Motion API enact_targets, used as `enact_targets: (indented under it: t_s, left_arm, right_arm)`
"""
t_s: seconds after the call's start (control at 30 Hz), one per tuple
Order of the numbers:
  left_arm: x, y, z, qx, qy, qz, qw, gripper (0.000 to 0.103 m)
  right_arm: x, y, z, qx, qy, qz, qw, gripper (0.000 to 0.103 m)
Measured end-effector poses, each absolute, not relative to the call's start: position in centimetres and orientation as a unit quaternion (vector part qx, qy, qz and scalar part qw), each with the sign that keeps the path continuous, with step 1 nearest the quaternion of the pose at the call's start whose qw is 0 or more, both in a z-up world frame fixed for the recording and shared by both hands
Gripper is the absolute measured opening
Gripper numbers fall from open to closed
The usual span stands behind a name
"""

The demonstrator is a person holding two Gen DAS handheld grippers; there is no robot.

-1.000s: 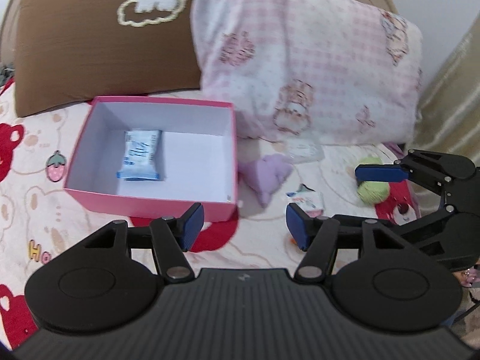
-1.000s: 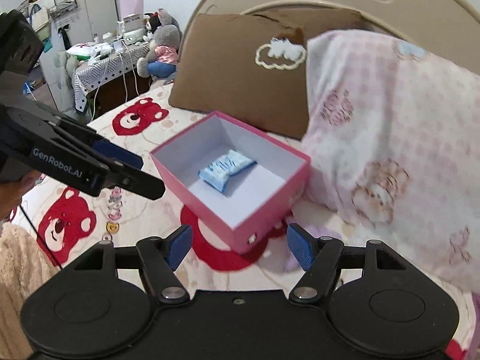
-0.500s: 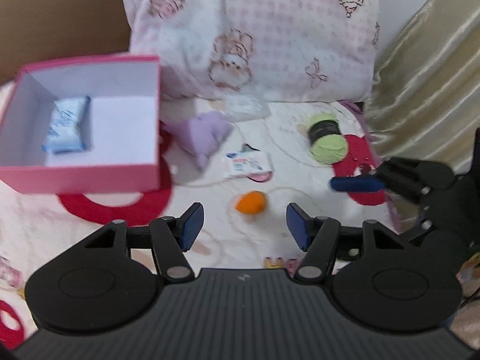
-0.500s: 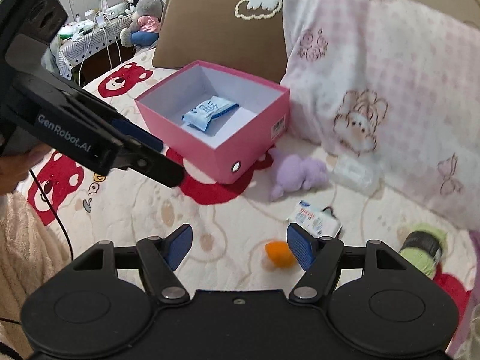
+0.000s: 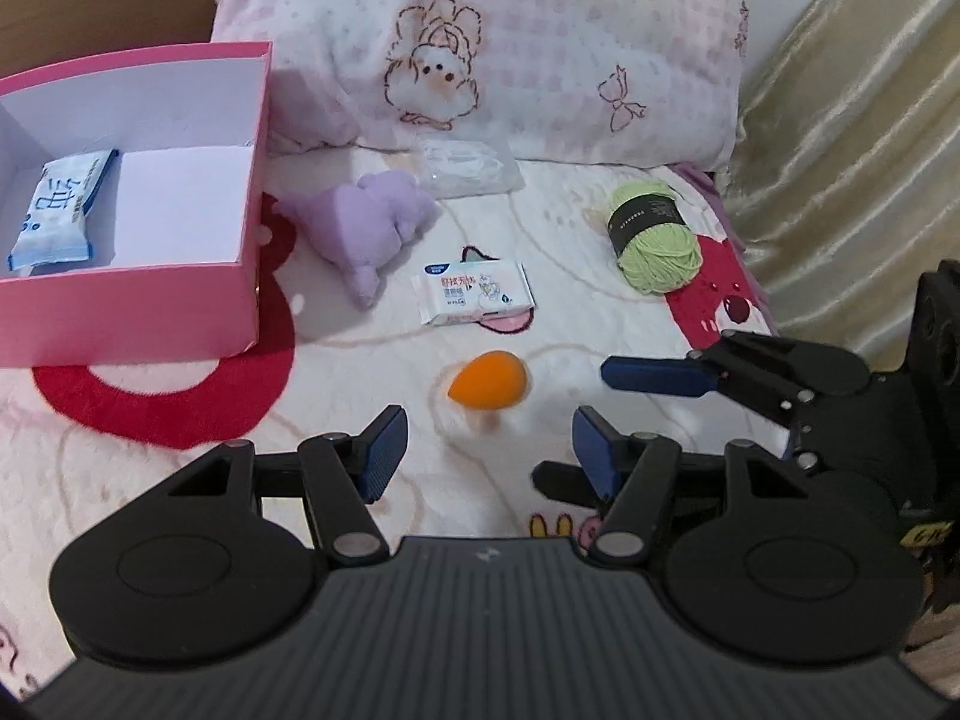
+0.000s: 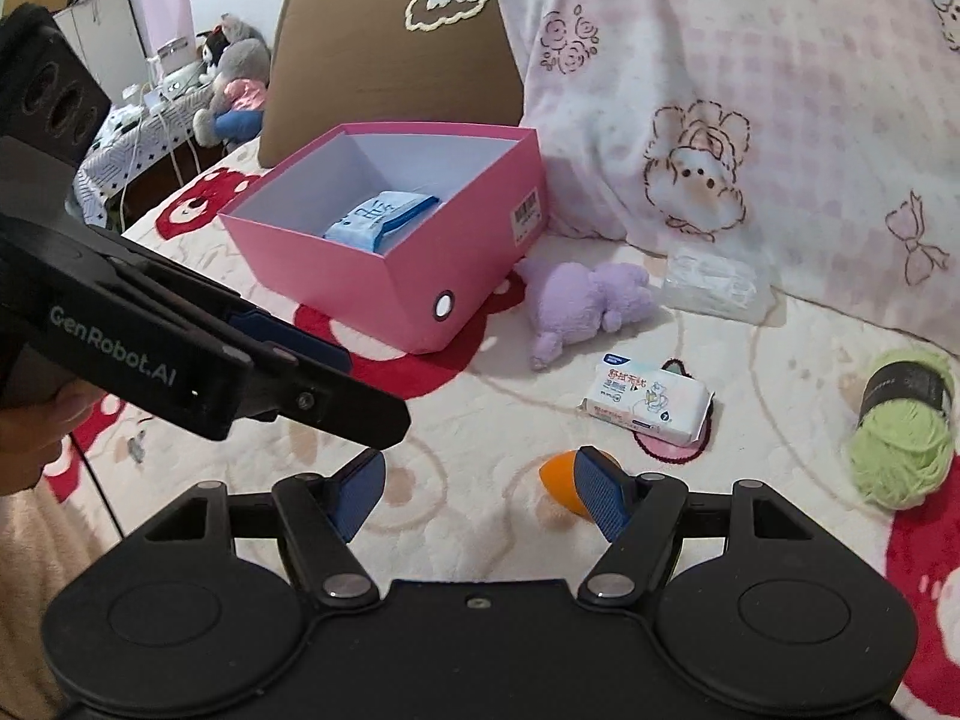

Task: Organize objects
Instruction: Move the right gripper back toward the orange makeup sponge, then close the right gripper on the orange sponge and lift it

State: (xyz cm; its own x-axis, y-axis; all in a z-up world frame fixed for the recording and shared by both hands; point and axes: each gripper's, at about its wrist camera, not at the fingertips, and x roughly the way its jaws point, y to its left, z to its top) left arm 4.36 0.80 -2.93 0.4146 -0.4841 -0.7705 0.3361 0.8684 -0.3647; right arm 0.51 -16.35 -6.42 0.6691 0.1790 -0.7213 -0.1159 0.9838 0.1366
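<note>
Both tools dropped toward the bed since the earlier shots, so the orange sponge (image 5: 489, 377) came into view. Left tool (image 5: 485, 450) sat partly open with nothing in it, just short of the sponge. Right tool (image 6: 480, 495) was also open and empty, beside that sponge. Pink box (image 5: 180, 306) sat left of it.

A bed (image 6: 480, 420) with a bear-print cover carried a brown pillow (image 6: 390, 60) and a pink checked pillow (image 6: 750, 90). A gold curtain (image 5: 852, 150) hung beside it; a cluttered side table (image 6: 138, 138) stood beyond.
</note>
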Motion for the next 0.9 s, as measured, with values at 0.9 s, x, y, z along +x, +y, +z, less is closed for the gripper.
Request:
enact_targets:
  t_s: [0.9]
  left_arm:
    - [7.6, -2.8, -12.2, -0.108, 0.431, -0.235, 0.865, 0.056]
  right_arm:
    - [3.9, -17.0, -15.4, -0.067, 0.418, -0.004, 0.906, 0.074]
